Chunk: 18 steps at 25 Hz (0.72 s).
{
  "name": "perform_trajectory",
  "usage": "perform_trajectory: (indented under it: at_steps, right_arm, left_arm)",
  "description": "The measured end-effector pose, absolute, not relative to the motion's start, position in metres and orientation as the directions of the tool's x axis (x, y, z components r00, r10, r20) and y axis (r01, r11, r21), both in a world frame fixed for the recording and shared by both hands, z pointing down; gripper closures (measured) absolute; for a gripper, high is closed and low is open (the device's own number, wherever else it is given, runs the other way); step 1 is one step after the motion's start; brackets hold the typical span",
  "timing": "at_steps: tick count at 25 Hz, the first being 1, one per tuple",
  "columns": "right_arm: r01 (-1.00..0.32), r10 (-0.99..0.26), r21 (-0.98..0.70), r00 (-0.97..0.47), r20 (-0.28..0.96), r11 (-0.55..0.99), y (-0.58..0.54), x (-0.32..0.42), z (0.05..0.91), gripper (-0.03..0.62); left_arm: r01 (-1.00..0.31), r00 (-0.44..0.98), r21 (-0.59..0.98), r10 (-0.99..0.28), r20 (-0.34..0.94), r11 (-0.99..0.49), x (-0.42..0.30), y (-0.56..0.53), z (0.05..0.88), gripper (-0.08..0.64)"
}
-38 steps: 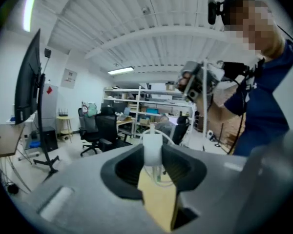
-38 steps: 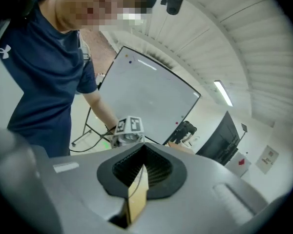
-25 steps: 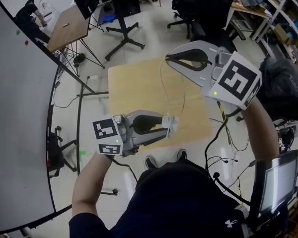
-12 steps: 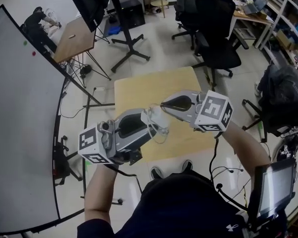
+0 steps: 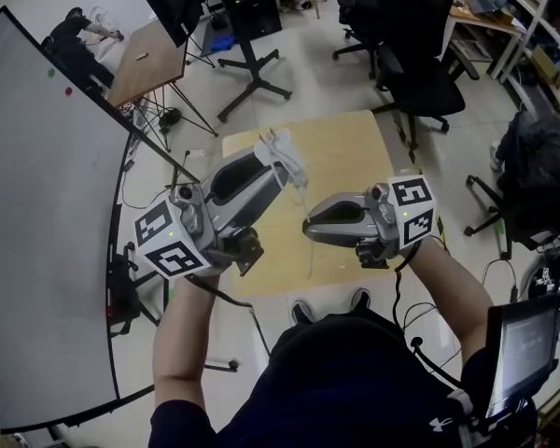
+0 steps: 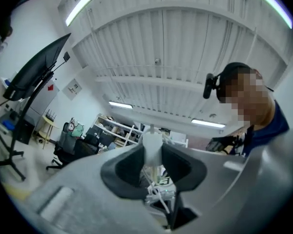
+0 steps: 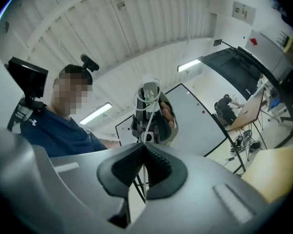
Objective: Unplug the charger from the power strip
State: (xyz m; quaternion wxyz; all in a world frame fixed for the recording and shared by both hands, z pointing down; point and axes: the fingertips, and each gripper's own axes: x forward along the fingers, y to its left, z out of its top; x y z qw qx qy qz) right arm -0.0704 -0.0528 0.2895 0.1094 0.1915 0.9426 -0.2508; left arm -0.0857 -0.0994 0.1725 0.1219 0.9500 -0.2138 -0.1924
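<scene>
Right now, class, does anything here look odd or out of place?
Yes: the left gripper grips the charger in mid-air over the table, and the right gripper pinches its cable. No power strip is in view.

Head view looks steeply down onto table (image 5: 345, 157); gripper views tilt upward, sharing ceiling (image 6: 176, 43) and person (image 6: 278, 122); right one faces left gripper (image 7: 149, 95).

The left hand-held gripper (image 5: 278, 161) lifted the white charger (image 5: 285, 147) from the surface's (image 5: 355, 152) near edge up over its far left corner. The right hand-held gripper (image 5: 308, 229) sank from high on the right, rolling over, to the near edge.
</scene>
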Motion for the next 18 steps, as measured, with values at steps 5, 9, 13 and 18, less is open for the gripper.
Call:
perform_trajectory:
  at_steps: [5, 9, 13, 18]
  right_arm:
    - [0.429, 0.327, -0.456, -0.900, -0.287, 0.780, -0.046, -0.072, 0.299, 0.583]
    - [0.457, 0.419, -0.477, -0.888, -0.192, 0.751, -0.014, -0.076, 0.328, 0.583]
    - [0.475, 0.497, -0.507, -0.862, -0.103, 0.719, 0.025, -0.076, 0.368, 0.583]
    - [0.421, 0.422, -0.453, -0.901, -0.105, 0.786, 0.025, -0.061, 0.347, 0.583]
  left_arm:
    - [-0.387, 0.827, 0.316, -0.478, -0.296, -0.866, -0.092, -0.106, 0.173, 0.440]
    - [-0.428, 0.802, 0.296, -0.510, -0.312, -0.854, -0.105, -0.114, 0.161, 0.442]
    - [-0.512, 0.762, 0.261, -0.573, -0.301, -0.818, -0.121, -0.128, 0.154, 0.440]
    - [-0.672, 0.707, 0.186, -0.696, -0.130, -0.717, -0.155, -0.160, 0.183, 0.440]
